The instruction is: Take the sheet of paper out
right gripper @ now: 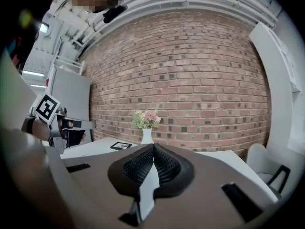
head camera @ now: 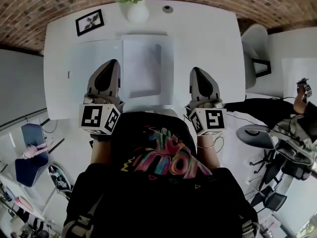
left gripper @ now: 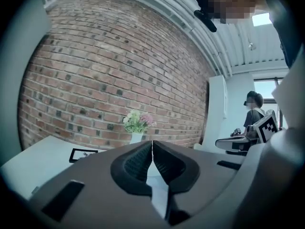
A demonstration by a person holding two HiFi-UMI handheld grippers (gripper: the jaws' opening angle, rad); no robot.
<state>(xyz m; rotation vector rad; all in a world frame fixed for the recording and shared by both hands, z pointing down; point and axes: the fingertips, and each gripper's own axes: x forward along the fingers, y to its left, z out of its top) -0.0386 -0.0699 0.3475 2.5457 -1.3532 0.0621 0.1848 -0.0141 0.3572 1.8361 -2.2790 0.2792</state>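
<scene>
A white sheet of paper (head camera: 146, 63) lies flat on the white table (head camera: 208, 38), in the middle. It seems to sit in a pale, see-through folder (head camera: 91, 61) that spreads to its left. My left gripper (head camera: 113, 63) hovers over the folder's near part, jaws shut and empty. My right gripper (head camera: 194, 70) hangs just right of the sheet, also shut with nothing in it. In the left gripper view the closed left gripper (left gripper: 152, 143) points level at the brick wall. The right gripper view shows the right gripper (right gripper: 153, 147) closed the same way.
A white vase of flowers (head camera: 137, 6), a black picture frame (head camera: 89, 22) and a small round object (head camera: 168, 9) stand at the table's far edge. A white chair (head camera: 255, 46) is at the right. Another person (left gripper: 255, 111) stands beyond it.
</scene>
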